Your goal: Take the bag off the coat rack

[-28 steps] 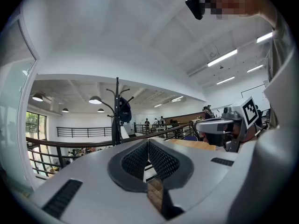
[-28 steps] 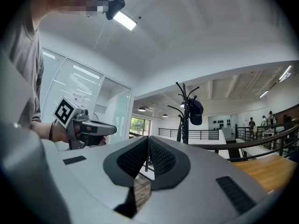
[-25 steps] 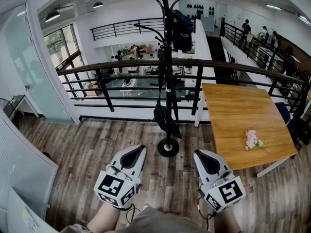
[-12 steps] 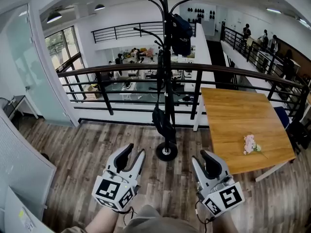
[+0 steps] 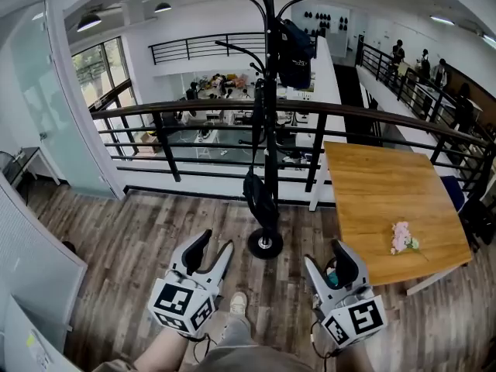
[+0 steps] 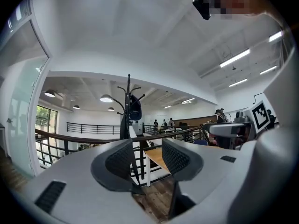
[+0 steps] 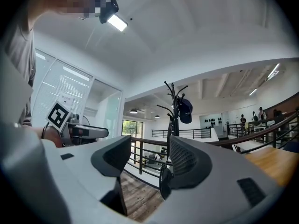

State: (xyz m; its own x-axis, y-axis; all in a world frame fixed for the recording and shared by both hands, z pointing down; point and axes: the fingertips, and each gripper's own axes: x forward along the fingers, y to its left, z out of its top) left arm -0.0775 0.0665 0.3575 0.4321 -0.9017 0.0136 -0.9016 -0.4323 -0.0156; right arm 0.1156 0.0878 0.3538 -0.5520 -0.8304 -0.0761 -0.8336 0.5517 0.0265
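Left gripper (image 5: 211, 246) and right gripper (image 5: 326, 256), jaws just opened wide, empty, before the coat rack (image 5: 269, 130); best lift its top bag (image 5: 295, 49) upward.

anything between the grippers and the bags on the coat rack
Nothing visible. Bare floor lies between the left gripper, the right gripper and the coat rack with its upper bag and lower bag. Both grippers' jaws have just been opening, empty. The table stands to the right.
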